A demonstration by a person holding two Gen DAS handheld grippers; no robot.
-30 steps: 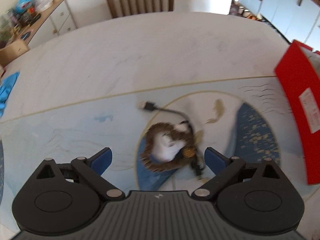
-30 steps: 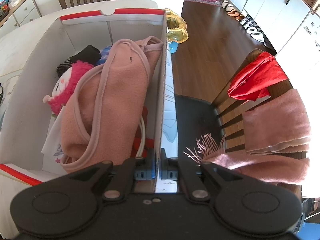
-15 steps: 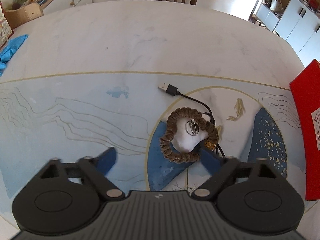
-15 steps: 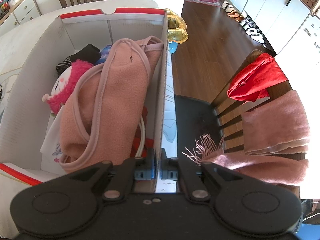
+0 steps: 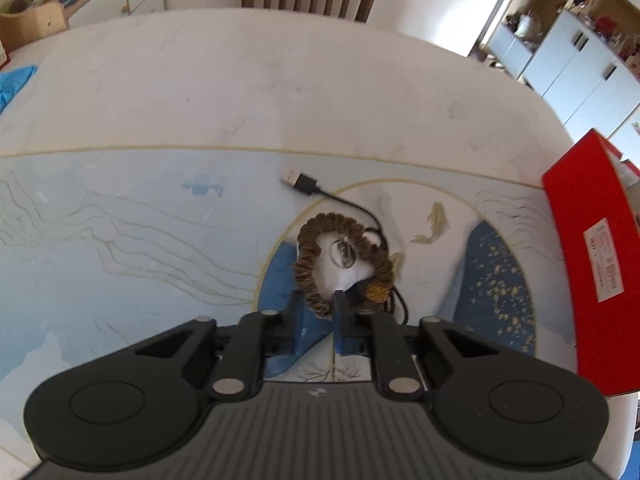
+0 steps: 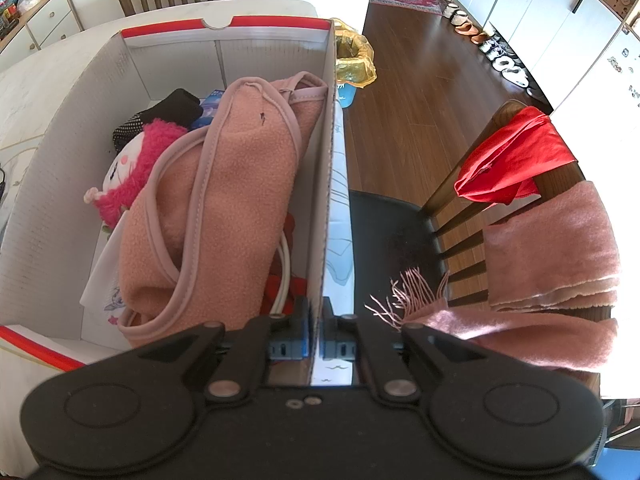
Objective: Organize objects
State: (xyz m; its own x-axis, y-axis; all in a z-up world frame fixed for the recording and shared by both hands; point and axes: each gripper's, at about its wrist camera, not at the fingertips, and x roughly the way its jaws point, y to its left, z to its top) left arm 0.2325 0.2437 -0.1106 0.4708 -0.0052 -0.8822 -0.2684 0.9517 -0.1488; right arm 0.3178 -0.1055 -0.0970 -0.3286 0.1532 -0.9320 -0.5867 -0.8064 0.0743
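On the table (image 5: 280, 92), left wrist view: a brown scrunchie (image 5: 320, 256) lies with its near edge between the blue fingers (image 5: 298, 316) of the left gripper (image 5: 320, 314), whose jaws are closing on it. Right wrist view: the right gripper (image 6: 316, 320) pinches the box (image 6: 326, 184) wall tight, its jaws nearly together, pink fleece (image 6: 224, 200) inside.

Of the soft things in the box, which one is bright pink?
The plush doll by the left wall; the fleece garment is salmon and the glove behind is black.
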